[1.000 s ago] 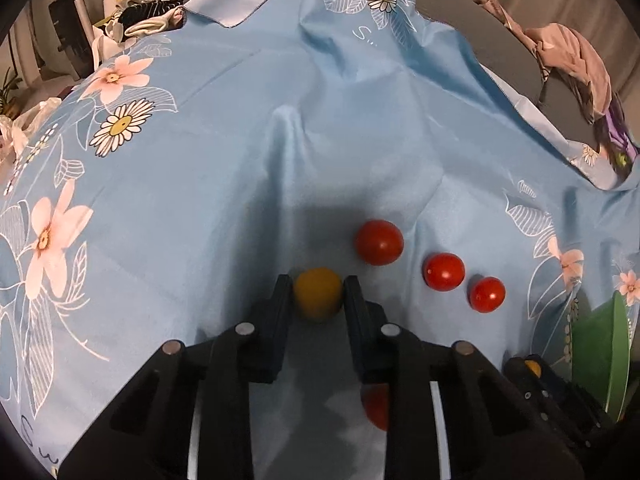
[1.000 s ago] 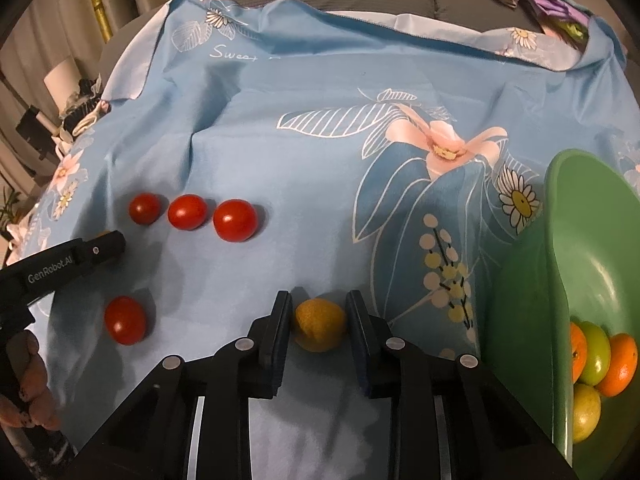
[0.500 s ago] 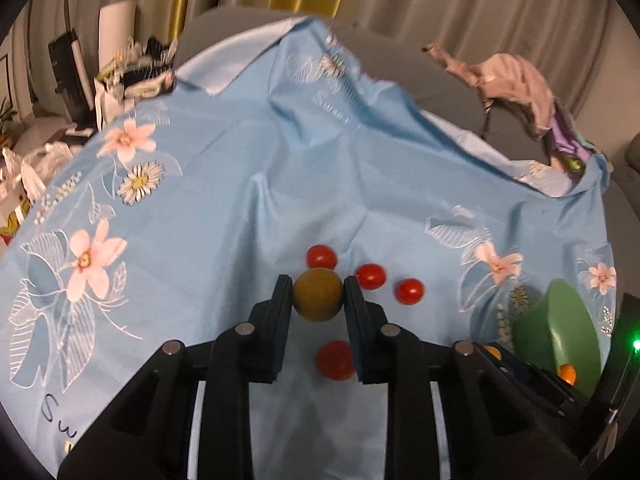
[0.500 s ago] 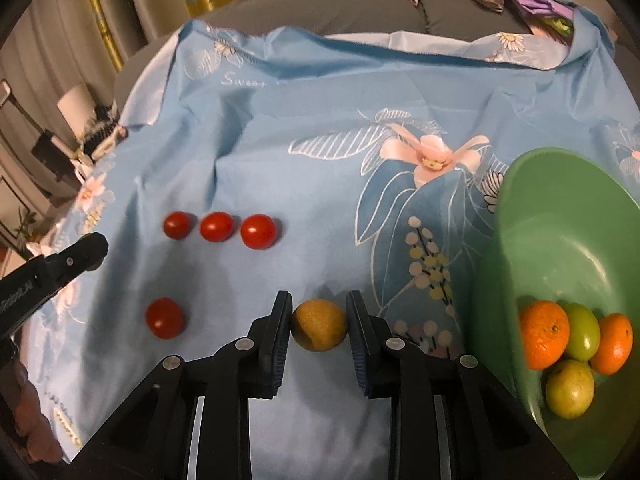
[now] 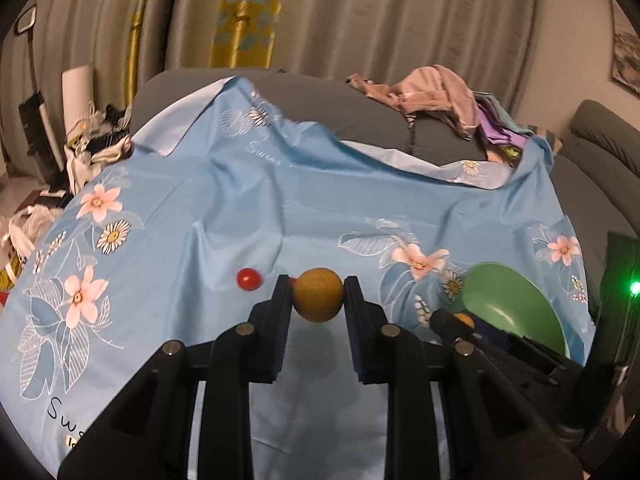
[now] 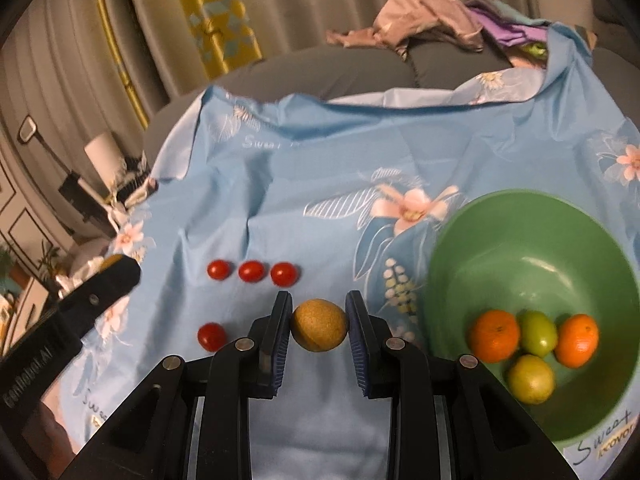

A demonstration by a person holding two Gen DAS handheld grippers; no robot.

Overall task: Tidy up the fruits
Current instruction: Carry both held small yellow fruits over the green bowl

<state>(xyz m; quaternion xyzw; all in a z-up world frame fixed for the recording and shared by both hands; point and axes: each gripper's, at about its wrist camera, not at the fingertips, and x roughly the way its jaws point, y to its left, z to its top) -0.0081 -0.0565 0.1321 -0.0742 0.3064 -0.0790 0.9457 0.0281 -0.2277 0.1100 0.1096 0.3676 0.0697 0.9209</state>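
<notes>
My left gripper (image 5: pixel 317 286) is shut on a round yellow-brown fruit (image 5: pixel 317 298), held above the blue flowered cloth (image 5: pixel 224 208). My right gripper (image 6: pixel 319 305) is likewise shut on a yellow-brown fruit (image 6: pixel 319 326), clear of the cloth. The green bowl (image 6: pixel 528 240) sits to the right and holds two oranges (image 6: pixel 495 335) and two green fruits (image 6: pixel 538 332). Three cherry tomatoes (image 6: pixel 251 271) lie in a row on the cloth, with a fourth tomato (image 6: pixel 212 336) nearer. In the left wrist view one tomato (image 5: pixel 249 279) and the bowl (image 5: pixel 516 300) show.
The cloth covers a grey sofa (image 5: pixel 340 108). A heap of clothes (image 5: pixel 436 92) lies at its back right. Curtains (image 5: pixel 360 12) hang behind. Clutter and a white roll (image 5: pixel 78 92) stand at the left. The left tool's black body (image 6: pixel 80 308) reaches in from the left of the right wrist view.
Both grippers have risen off the cloth with their fruits still gripped. The tomatoes and bowl look smaller and lower, and the bowl's inside has come into the right wrist view.
</notes>
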